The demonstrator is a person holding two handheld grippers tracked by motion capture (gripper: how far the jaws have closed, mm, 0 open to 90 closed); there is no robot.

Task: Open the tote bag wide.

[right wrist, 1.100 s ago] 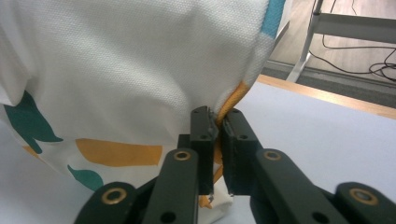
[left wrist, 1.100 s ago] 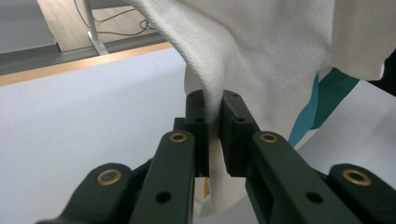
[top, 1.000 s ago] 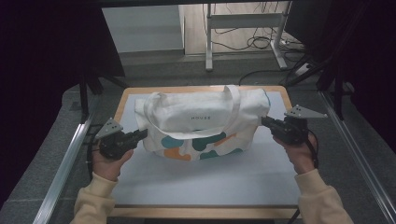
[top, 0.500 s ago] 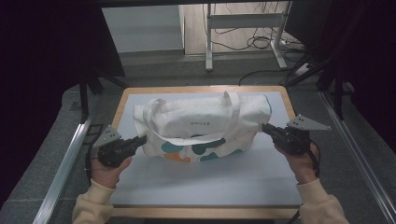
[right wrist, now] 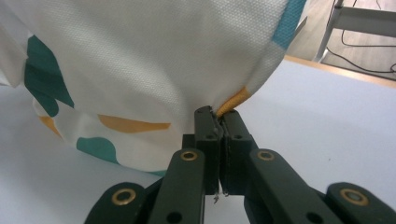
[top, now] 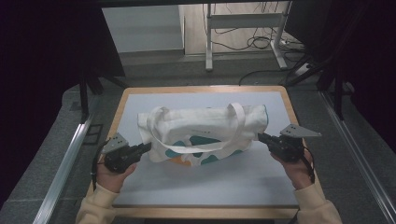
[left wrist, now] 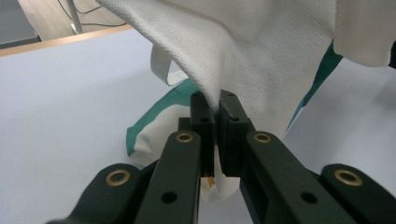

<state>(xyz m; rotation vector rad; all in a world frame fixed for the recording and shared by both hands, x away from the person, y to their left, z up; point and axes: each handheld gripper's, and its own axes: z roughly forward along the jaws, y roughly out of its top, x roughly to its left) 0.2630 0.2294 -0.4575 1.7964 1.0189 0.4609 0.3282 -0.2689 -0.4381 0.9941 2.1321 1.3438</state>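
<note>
Pinching the tote bag (top: 205, 133) at opposite ends, left claw (top: 145, 148) and right claw (top: 261, 138) hide the gripped cloth.

A wood-edged table (top: 116, 108), cables (top: 261, 42) on what looks like flooring beyond.

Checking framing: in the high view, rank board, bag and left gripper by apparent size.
1. Board, largest.
2. Bag.
3. Left gripper, smallest; it looks about the same size as the right gripper.
</note>
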